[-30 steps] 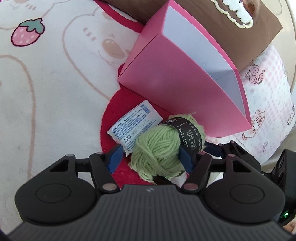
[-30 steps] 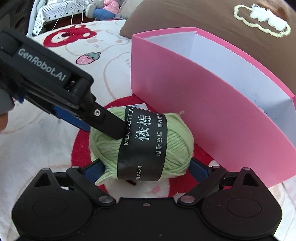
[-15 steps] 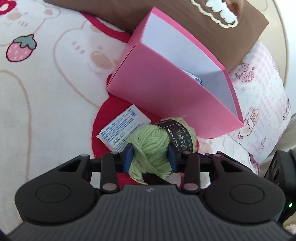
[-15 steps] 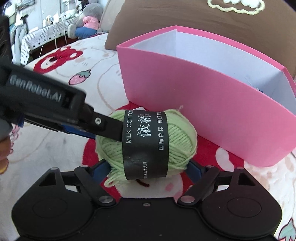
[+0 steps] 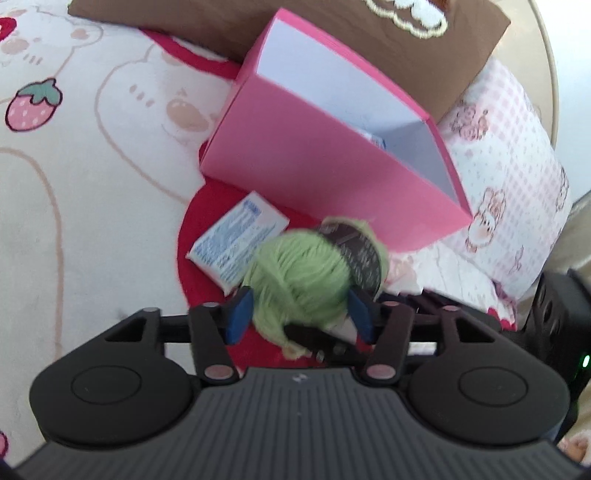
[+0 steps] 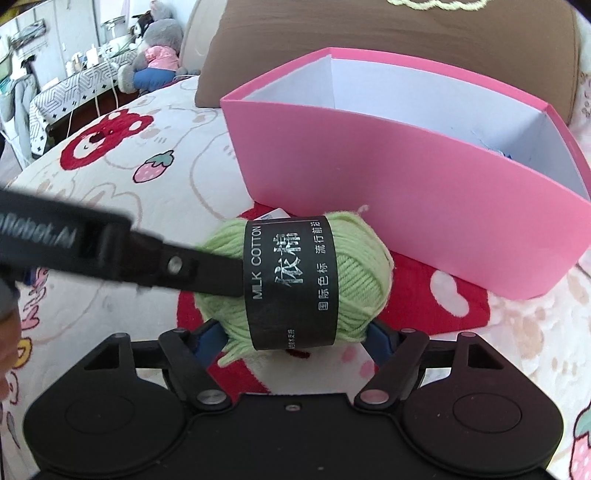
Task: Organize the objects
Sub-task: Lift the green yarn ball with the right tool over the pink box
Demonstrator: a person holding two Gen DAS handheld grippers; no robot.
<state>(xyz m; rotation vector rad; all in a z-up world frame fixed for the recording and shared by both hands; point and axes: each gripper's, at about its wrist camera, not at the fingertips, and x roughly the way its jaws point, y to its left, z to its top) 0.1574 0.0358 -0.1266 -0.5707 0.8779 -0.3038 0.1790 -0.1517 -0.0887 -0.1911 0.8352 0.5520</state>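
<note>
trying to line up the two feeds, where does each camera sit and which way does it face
Left wrist: on the left gripper, angled down over its opening blue pads at the green yarn ball, a white packet and the pink box.
Right wrist: on the right gripper, looking down at the same yarn ball between its closing pads; the left gripper's finger enters from the left.
Both share the yarn, the box and the brown pillow.
</note>
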